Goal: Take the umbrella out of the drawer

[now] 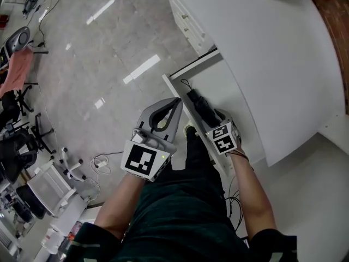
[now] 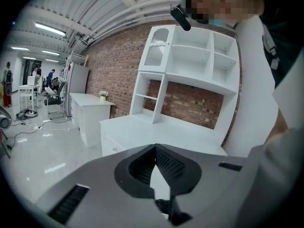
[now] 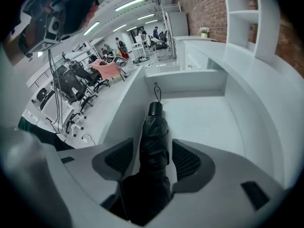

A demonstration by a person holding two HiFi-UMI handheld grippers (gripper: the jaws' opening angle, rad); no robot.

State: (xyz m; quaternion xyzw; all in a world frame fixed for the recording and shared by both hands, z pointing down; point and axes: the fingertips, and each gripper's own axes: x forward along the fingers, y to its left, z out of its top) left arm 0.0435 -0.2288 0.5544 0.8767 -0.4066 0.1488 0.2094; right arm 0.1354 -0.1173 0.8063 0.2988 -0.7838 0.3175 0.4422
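Note:
A black folded umbrella point(image 1: 199, 106) lies along the left side of the open white drawer point(image 1: 226, 86), its strap end pointing to the back. In the right gripper view the umbrella point(image 3: 154, 127) runs between the two ridged pads point(image 3: 186, 160). My right gripper point(image 1: 214, 119) point(image 3: 153, 144) reaches down into the drawer point(image 3: 209, 118) and stands open astride the umbrella, with gaps beside the pads. My left gripper point(image 1: 177, 103) point(image 2: 155, 148) hangs outside the drawer, just left of its side wall, with its tips together and nothing in it.
The white desk top point(image 1: 262, 48) overhangs the drawer on the right, and white shelves point(image 2: 190, 70) stand against a brick wall. The person's dark-trousered legs point(image 1: 185, 201) are below the grippers. Office chairs point(image 1: 22, 146) and cables point(image 1: 101, 161) sit on the glossy floor at left.

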